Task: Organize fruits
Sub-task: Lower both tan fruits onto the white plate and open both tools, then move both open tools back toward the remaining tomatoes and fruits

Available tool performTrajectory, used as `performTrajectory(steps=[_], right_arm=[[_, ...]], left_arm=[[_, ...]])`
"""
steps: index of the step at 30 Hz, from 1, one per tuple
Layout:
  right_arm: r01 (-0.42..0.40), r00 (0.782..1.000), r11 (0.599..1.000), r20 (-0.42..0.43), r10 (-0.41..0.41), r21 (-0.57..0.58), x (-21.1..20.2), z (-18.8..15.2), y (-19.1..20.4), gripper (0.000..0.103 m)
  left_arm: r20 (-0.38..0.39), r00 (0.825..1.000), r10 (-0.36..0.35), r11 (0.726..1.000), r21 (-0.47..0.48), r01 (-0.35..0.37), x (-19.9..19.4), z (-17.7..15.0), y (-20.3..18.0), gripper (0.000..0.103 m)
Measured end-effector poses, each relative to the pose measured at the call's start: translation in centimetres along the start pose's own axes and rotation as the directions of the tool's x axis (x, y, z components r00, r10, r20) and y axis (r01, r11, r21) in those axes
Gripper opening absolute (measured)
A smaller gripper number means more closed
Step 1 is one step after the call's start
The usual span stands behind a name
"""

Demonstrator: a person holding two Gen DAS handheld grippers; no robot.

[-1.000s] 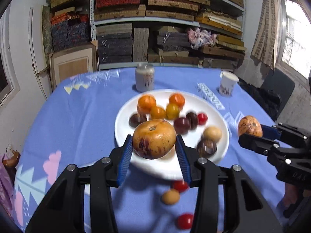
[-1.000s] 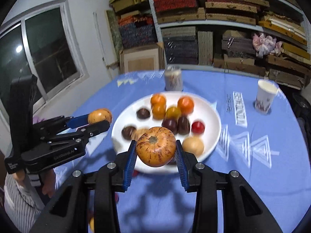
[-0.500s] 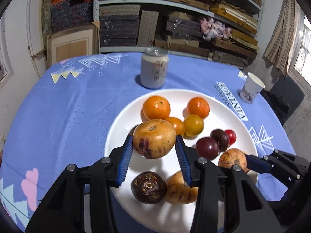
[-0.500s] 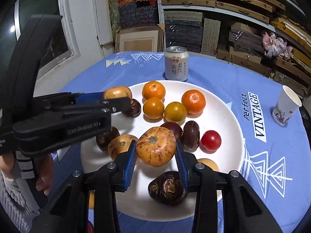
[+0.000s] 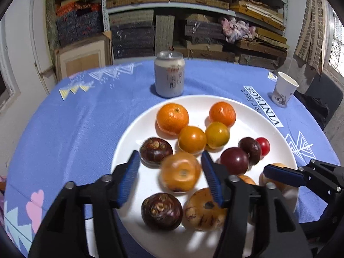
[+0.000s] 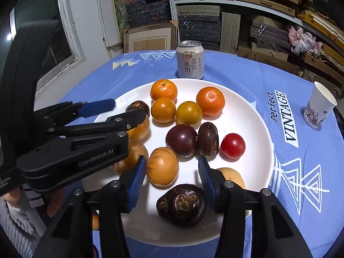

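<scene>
Left gripper: its jaws are standing wide apart and gripping nothing; a blurred orange-brown fruit is sitting between them, clear of both blue pads, with a wider gap on the left pad's side.
Right gripper: it is also gaping open and holding nothing; a tan-orange fruit is lying on the plate between the pads, just beside the left one and well apart from the right one.
Plate: it is lying under both grippers; its bare white surface is showing mostly to the right of the right gripper, toward the rim.
Ahead of the left gripper: two oranges and two small yellow-orange fruits are crowding the far half of the plate; a dark brown fruit is sitting just beside the left pad's tip.
Near the right gripper's tips: a dark brown fruit is lying below the pads by the near rim; a purple fruit and a red tomato are sitting ahead.
Plate's far edge: a drink can is standing just beyond it on the blue cloth.
Cloth to the right: a paper cup is standing well apart from the plate.
</scene>
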State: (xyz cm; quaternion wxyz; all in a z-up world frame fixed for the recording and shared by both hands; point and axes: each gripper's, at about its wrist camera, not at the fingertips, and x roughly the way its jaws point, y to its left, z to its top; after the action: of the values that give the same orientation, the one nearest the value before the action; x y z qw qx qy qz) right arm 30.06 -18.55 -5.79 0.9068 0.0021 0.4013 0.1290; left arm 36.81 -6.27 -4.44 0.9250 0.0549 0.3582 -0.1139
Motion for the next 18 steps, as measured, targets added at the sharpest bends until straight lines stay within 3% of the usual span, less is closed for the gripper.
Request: performTrajectory(steps=[10,18], right_arm=[[-0.023,0.998,1.0,0.055,0.023,0.009,-3.4,-0.3,0.1,0.053],[-0.07,0.99,0.997,0.127,0.067,0.024,-8.4,-2.8,0.4,0.058]], left_arm=[[0.108,0.993,0.051,0.998,0.037,-0.055,-4.6,-0.5,-0.7,0.066],[0.192,0.979,0.07,0.997,0.02,-0.076,-10.2,-2.9,-0.6,0.071]])
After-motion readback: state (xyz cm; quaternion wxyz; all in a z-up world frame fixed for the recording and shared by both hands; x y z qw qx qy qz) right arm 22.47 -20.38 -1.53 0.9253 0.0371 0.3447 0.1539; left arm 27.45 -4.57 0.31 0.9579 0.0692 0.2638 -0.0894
